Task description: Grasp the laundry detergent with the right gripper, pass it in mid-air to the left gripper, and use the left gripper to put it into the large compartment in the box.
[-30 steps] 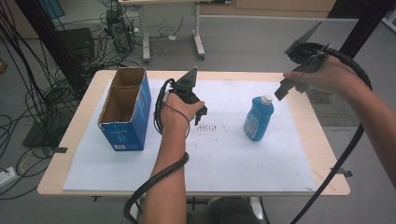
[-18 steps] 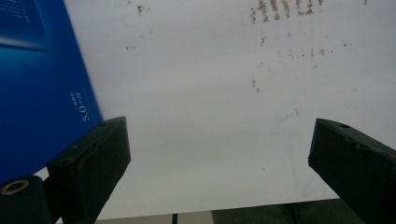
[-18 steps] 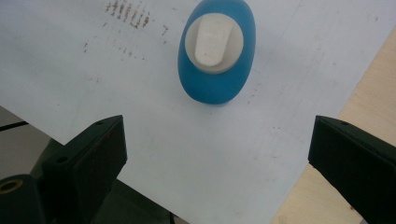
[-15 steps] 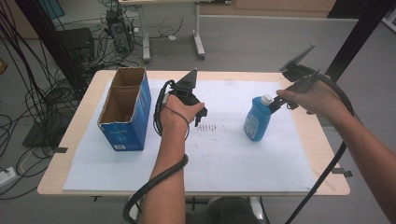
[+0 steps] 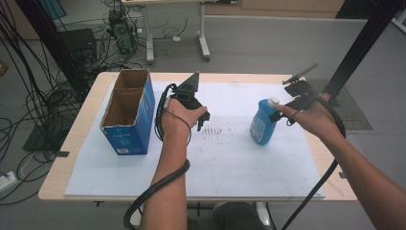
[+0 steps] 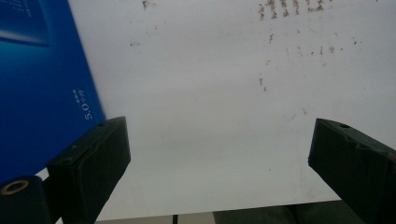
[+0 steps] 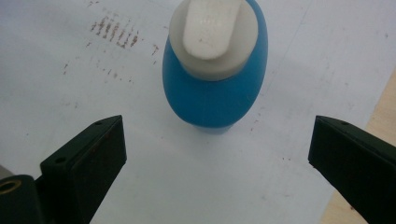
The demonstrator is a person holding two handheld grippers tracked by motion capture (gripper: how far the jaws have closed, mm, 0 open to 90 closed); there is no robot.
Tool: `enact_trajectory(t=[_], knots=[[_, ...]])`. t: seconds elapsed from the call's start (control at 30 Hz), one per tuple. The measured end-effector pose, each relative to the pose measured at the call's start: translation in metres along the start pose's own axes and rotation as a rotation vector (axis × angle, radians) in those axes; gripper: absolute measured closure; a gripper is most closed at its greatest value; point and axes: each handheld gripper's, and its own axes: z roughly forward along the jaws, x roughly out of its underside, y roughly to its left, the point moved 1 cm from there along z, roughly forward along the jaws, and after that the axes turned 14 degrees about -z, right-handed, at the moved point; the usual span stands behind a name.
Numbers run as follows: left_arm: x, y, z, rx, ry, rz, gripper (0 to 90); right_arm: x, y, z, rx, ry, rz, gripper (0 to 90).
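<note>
My right claw (image 7: 217,154) gapes wide, directly above the upright bottle (image 7: 215,88); its white cap (image 7: 212,37) points at me. High view adds the box (image 5: 128,112) beside my wide left claw (image 6: 219,163).

Your right hand (image 5: 313,117) covers the right gripper's jaw tips in the high view. In the left gripper view, the blue box (image 6: 37,84) runs off the frame's left and top edges; its small white print is too blurred to read.

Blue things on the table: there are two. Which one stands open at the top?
The blue cardboard box at the table's left: its top is open and shows a brown inside. The blue bottle wears a white cap.
</note>
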Motion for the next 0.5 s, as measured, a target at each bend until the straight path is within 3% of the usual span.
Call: enact_trajectory(t=[0.27, 0.5], knots=[[0.000, 0.000, 0.001, -0.006, 0.002, 0.006, 6.1, 0.012, 0.003, 0.017, 0.047, -0.101, -0.007, 3.8], [0.000, 0.003, 0.003, -0.012, 0.004, 0.000, 6.0, 0.020, 0.007, 0.031, 0.080, -0.155, -0.010, 3.5]])
